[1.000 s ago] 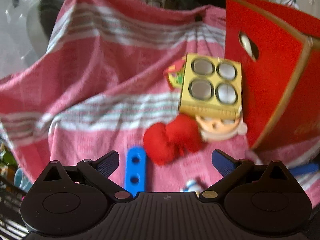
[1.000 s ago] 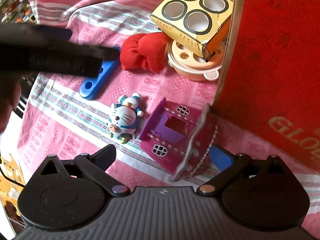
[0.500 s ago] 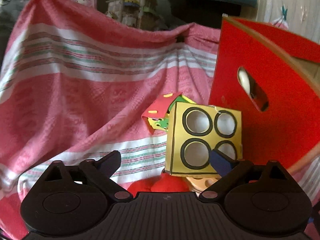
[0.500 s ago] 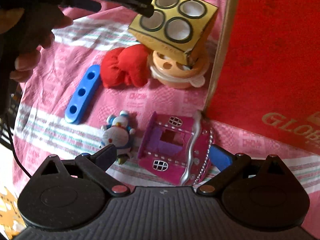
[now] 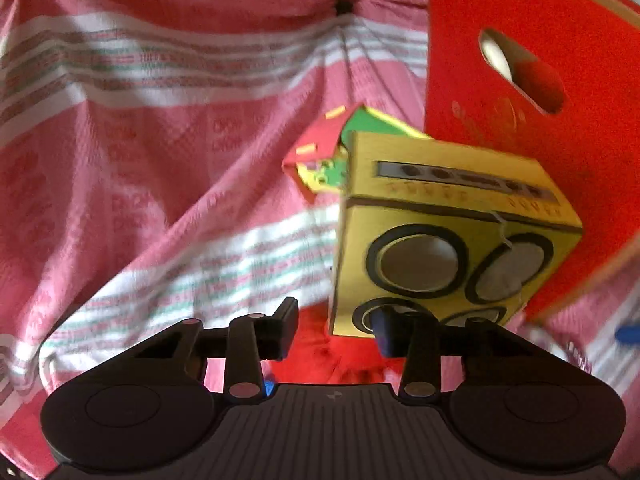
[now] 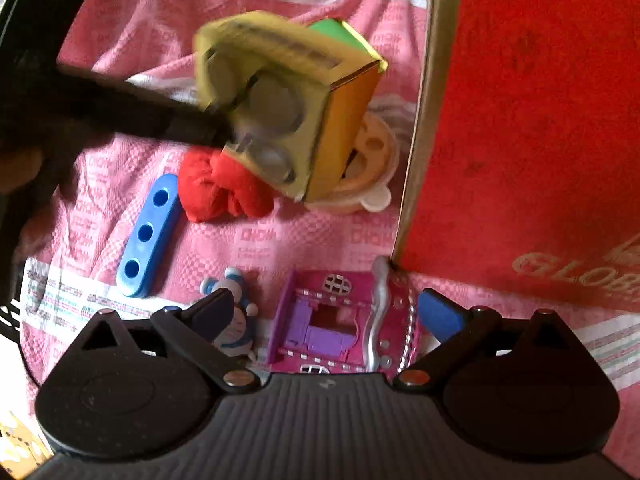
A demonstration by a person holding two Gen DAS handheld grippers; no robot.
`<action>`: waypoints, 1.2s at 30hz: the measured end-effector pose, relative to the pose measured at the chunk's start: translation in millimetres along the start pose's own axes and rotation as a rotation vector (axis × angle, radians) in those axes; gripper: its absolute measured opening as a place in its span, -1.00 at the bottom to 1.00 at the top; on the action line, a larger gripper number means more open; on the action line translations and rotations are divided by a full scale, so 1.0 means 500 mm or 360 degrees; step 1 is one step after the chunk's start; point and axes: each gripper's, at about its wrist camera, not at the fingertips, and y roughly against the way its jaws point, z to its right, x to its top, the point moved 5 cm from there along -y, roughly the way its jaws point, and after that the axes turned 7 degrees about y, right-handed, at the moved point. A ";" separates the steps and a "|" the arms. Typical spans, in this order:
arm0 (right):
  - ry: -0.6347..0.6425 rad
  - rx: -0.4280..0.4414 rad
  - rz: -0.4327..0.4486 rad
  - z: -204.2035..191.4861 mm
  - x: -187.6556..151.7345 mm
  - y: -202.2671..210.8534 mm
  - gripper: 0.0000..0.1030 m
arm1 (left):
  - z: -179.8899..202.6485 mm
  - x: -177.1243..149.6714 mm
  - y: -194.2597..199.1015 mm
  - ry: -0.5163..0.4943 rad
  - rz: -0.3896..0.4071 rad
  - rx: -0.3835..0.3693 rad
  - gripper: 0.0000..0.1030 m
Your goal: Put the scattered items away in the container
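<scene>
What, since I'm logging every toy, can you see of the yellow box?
The yellow box looks cardboard: four black-ringed round holes on one face, a dark printed strip on the next. It tilts beside the red container, low corner over the peach lid. The left gripper, jaws just closing, has one finger in a hole, one outside the wall; grip unclear.

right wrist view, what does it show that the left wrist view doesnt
Only the right wrist view: the pink toy house between the open right gripper, the cat figure, the whole blue bar and the round lid.

Only the left wrist view: the oval handle hole in the red box.

Both: the yellow box, tilted, with a finger of the left gripper, whose jaws have just been closing, in one of its holes; the red cloth; the red box; the pink blanket.
</scene>
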 end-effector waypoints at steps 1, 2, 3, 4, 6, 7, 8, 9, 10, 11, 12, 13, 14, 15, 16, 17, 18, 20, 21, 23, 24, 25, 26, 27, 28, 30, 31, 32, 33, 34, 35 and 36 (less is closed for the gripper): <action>-0.0002 0.0000 0.0013 -0.001 0.004 0.001 0.91 | -0.003 -0.006 0.003 -0.0009 -0.0004 -0.0014 -0.14; -0.0009 0.0004 0.0029 -0.001 0.009 0.002 0.89 | -0.006 -0.012 0.006 -0.0018 -0.0004 -0.0025 -0.14; -0.0019 0.0008 0.0054 -0.002 0.014 0.005 0.87 | -0.010 -0.015 0.009 -0.0025 0.0002 -0.0023 -0.14; -0.0033 0.0009 0.0085 -0.001 0.020 0.008 0.87 | -0.014 -0.017 0.010 -0.0027 0.0012 -0.0012 -0.11; -0.0061 -0.0002 0.0140 0.001 0.029 0.014 0.83 | -0.024 -0.013 0.012 -0.0006 0.0044 -0.0013 -0.04; -0.0079 -0.0004 0.0169 0.002 0.034 0.018 0.79 | -0.029 -0.012 0.013 0.0009 0.0055 -0.0028 -0.03; -0.0095 0.0000 0.0190 0.003 0.038 0.021 0.76 | -0.033 -0.012 0.015 0.0014 0.0060 -0.0049 -0.04; -0.0110 0.0003 0.0211 0.005 0.042 0.023 0.73 | -0.035 -0.014 0.017 0.0006 0.0057 -0.0064 -0.04; -0.0124 0.0012 0.0232 0.005 0.044 0.026 0.67 | -0.035 -0.016 0.019 -0.0017 0.0048 -0.0074 -0.08; -0.0138 0.0025 0.0247 0.005 0.046 0.028 0.59 | -0.033 -0.020 0.023 -0.0043 0.0049 -0.0081 -0.09; -0.0155 0.0039 0.0262 0.005 0.046 0.031 0.58 | -0.030 -0.024 0.027 -0.0069 0.0054 -0.0086 -0.09; -0.0176 0.0054 0.0275 0.006 0.048 0.033 0.58 | -0.028 -0.026 0.029 -0.0087 0.0057 -0.0092 -0.04; -0.0194 0.0059 0.0283 0.007 0.049 0.034 0.58 | -0.024 -0.023 0.027 -0.0101 0.0064 -0.0099 0.02; -0.0207 0.0056 0.0279 0.008 0.051 0.033 0.58 | -0.019 -0.023 0.029 -0.0111 0.0075 -0.0108 0.11; -0.0215 0.0050 0.0275 0.012 0.051 0.034 0.58 | -0.016 -0.020 0.031 -0.0116 0.0089 -0.0114 0.24; -0.0230 0.0041 0.0274 0.012 0.050 0.032 0.58 | -0.013 -0.018 0.031 -0.0119 0.0106 -0.0118 0.27; -0.0246 0.0026 0.0276 0.015 0.051 0.033 0.58 | -0.008 -0.016 0.032 -0.0131 0.0119 -0.0133 0.26; -0.0265 -0.0020 0.0278 0.021 0.053 0.032 0.55 | 0.001 -0.015 0.032 -0.0168 0.0126 -0.0166 0.20; -0.0271 -0.0043 0.0274 0.025 0.053 0.032 0.53 | 0.008 -0.015 0.030 -0.0185 0.0127 -0.0181 0.20; -0.0296 -0.0067 0.0257 0.035 0.044 0.033 0.46 | 0.021 -0.016 0.022 -0.0219 0.0112 -0.0199 0.21; -0.0317 -0.0067 0.0250 0.040 0.041 0.030 0.43 | 0.028 -0.017 0.017 -0.0238 0.0108 -0.0203 0.21; -0.0336 -0.0068 0.0244 0.044 0.036 0.027 0.36 | 0.035 -0.017 0.014 -0.0261 0.0108 -0.0205 0.21; -0.0351 -0.0075 0.0234 0.048 0.032 0.024 0.34 | 0.043 -0.018 0.012 -0.0286 0.0111 -0.0208 0.21; -0.0365 -0.0082 0.0220 0.052 0.027 0.020 0.34 | 0.047 -0.019 0.009 -0.0307 0.0113 -0.0211 0.21; -0.0379 -0.0083 0.0206 0.055 0.023 0.017 0.34 | 0.054 -0.020 0.008 -0.0326 0.0114 -0.0214 0.21; -0.0401 -0.0073 0.0188 0.058 0.016 0.010 0.34 | 0.065 -0.023 0.004 -0.0359 0.0106 -0.0214 0.21; -0.0406 -0.0074 0.0177 0.058 0.013 0.007 0.34 | 0.069 -0.025 0.003 -0.0371 0.0100 -0.0216 0.21; -0.0409 -0.0076 0.0166 0.058 0.010 0.003 0.34 | 0.074 -0.027 0.001 -0.0378 0.0092 -0.0219 0.21; -0.0413 -0.0074 0.0157 0.058 0.008 0.001 0.34 | 0.078 -0.030 0.001 -0.0386 0.0085 -0.0224 0.19; -0.0417 -0.0070 0.0149 0.058 0.006 -0.001 0.34 | 0.081 -0.033 0.001 -0.0392 0.0085 -0.0224 0.17; -0.0420 -0.0069 0.0147 0.059 0.002 0.000 0.34 | 0.084 -0.035 0.001 -0.0398 0.0084 -0.0224 0.18; -0.0421 -0.0071 0.0148 0.063 -0.005 0.003 0.34 | 0.086 -0.036 -0.001 -0.0402 0.0083 -0.0228 0.17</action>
